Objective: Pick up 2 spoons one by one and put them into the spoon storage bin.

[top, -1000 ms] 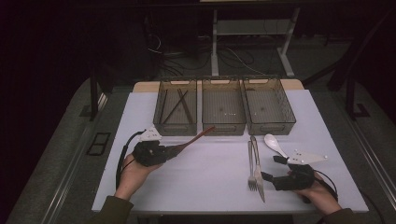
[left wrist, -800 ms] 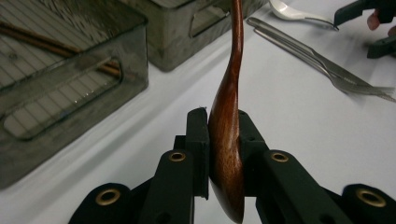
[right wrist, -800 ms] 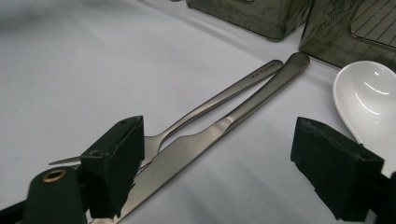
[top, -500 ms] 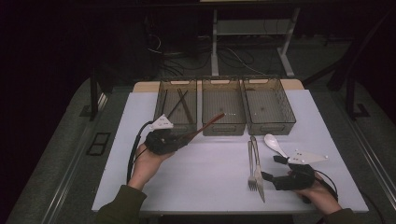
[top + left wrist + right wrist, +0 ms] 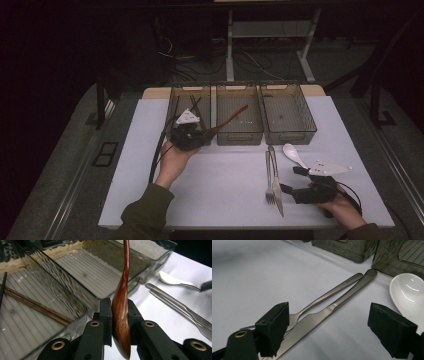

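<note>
A: Left tool (image 5: 205, 134)?
B: Clamped on the dark red wooden spoon (image 5: 227, 121), held above the middle clear plastic bin (image 5: 239, 135).
A: Right tool (image 5: 291, 181)?
B: Jaws wide, nothing between, right of that bin, by the steel fork (image 5: 269, 176) and steel knife (image 5: 275, 177).

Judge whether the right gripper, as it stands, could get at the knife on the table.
Probably yes: the right gripper is open and empty, the knife lies bare just ahead, though the fork lies against it.

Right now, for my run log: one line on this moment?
left gripper: shut on wooden spoon | right gripper: open | fork, knife: on table
</note>
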A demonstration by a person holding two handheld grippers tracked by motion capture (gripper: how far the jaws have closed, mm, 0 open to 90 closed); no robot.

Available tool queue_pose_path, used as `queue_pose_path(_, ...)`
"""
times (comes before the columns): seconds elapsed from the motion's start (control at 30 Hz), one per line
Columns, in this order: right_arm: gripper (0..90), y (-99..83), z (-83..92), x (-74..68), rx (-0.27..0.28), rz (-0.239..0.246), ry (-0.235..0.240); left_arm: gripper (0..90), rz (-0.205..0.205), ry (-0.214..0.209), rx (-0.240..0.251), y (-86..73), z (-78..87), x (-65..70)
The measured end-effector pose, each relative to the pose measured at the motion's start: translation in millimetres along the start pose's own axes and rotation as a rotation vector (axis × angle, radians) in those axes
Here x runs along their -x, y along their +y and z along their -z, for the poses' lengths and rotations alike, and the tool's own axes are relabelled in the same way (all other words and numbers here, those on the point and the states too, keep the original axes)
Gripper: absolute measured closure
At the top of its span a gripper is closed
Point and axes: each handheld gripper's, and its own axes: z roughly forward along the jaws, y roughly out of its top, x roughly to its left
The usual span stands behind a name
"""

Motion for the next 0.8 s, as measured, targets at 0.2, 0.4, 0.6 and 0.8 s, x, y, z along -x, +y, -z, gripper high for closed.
queue_pose_path(0.2, 17.1, -0.1, -0.3, -0.3, 0.003, 0.002, 0.000, 78.6, 0.004, 0.034, -0.002, 11.9, -14.9, -0.2)
queue_pose_path(0.4, 17.1, -0.2, 0.3, -0.3, 0.002, -0.001, -0.002, 78.6, 0.043, 0.062, 0.036, 26.3, -33.2, -2.1)
queue_pose_path(0.6, 17.1, -0.6, 1.5, 0.9, 0.008, -0.003, -0.002, 78.6, 0.052, 0.092, 0.013, 39.9, -54.4, -4.7)
queue_pose_path(0.8, 17.1, -0.6, 2.9, 2.1, 0.012, -0.009, -0.001, 78.5, 0.069, 0.118, -0.042, 47.7, -75.5, -6.6)
